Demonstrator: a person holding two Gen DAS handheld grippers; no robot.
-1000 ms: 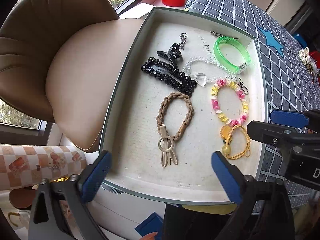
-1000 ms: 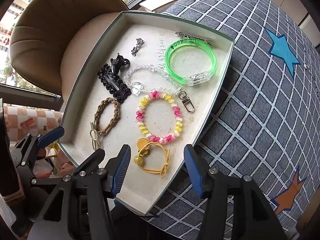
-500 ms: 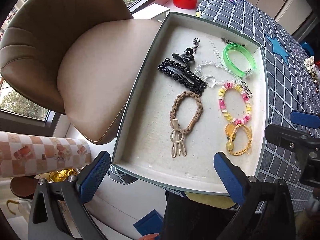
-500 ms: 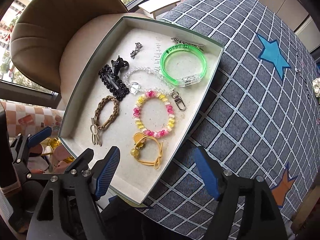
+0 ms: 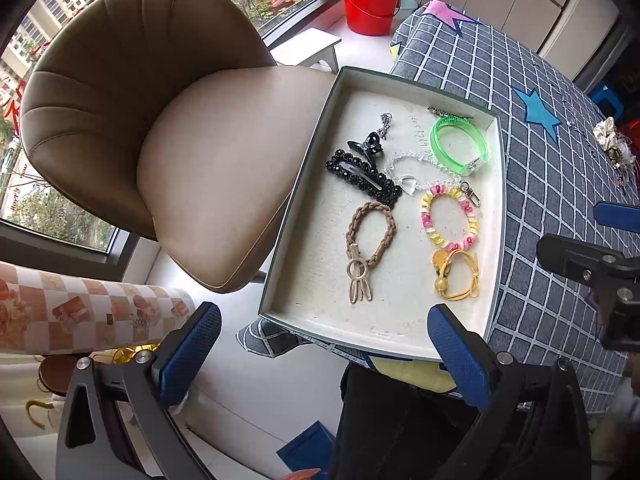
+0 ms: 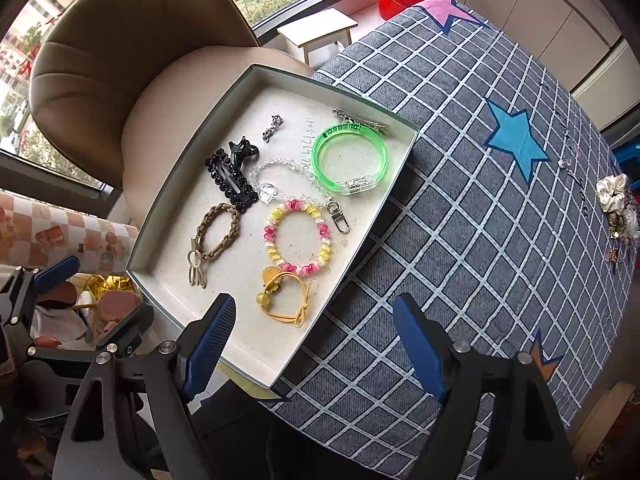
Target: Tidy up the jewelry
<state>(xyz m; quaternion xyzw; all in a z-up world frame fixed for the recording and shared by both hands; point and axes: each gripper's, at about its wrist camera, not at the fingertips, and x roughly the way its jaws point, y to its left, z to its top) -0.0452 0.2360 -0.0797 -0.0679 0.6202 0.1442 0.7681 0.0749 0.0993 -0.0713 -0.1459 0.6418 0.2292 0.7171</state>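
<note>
A shallow grey tray point(image 5: 296, 208) point(image 6: 168, 208) lies on the table's edge and holds several pieces: a green bangle point(image 5: 460, 145) point(image 6: 350, 158), a pink and yellow bead bracelet point(image 5: 450, 218) point(image 6: 298, 238), a yellow cord hair tie point(image 5: 456, 276) point(image 6: 282, 294), a braided tan hair tie point(image 5: 370, 240) point(image 6: 216, 236), a black beaded clip point(image 5: 362, 178) point(image 6: 230, 180) and a clear bead chain point(image 5: 420, 174) point(image 6: 280, 182). My left gripper point(image 5: 324, 356) is open and empty, above the tray's near edge. My right gripper point(image 6: 314, 350) is open and empty, above the tray's near right corner.
The table wears a grey checked cloth with stars point(image 6: 480, 220). More jewelry and a white scrunchie point(image 6: 612, 196) lie at the far right edge. A brown chair point(image 5: 160, 140) stands left of the tray. A red bucket point(image 5: 370, 4) and a small stool point(image 6: 320, 32) stand by the window.
Both grippers have pulled back and up from the tray, so it looks smaller. The right gripper's jaws have opened wider. The jewelry has not moved.
</note>
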